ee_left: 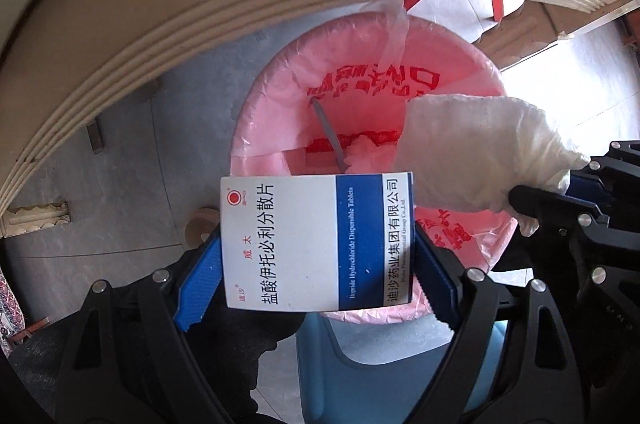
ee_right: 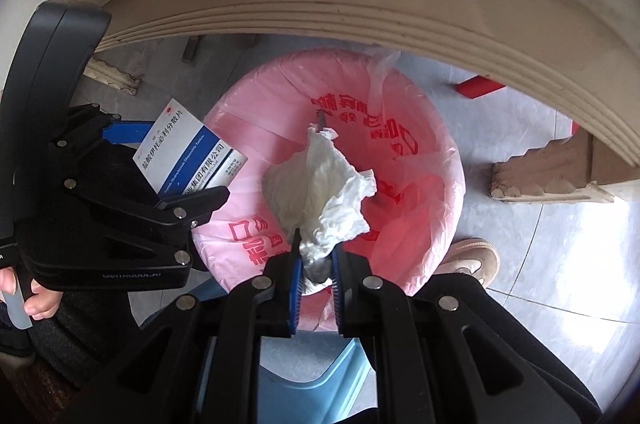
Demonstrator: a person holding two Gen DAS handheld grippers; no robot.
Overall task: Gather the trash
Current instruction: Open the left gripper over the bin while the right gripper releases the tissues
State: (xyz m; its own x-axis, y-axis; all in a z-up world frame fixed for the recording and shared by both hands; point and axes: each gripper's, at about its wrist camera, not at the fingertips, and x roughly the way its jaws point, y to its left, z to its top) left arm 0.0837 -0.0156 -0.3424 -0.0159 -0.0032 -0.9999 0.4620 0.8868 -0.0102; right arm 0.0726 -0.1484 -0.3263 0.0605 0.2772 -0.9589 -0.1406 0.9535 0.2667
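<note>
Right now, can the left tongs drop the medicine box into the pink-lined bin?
Probably yes: the left tongs hold the medicine box above the open pink-lined bin, and nothing blocks it.

A white-and-blue medicine box (ee_left: 318, 242), printed with Chinese characters and a red round logo, is clamped by its long edges between the blue fingers (ee_left: 199, 284) of the left gripper (ee_left: 316, 284), flat face to the camera, above the near rim of the bin. A crumpled white tissue (ee_right: 320, 192) hangs pinched in the right gripper (ee_right: 316, 264) over the bin's opening. Below both stands a round trash bin lined with a pink plastic bag (ee_right: 400, 104) bearing red lettering.
</note>
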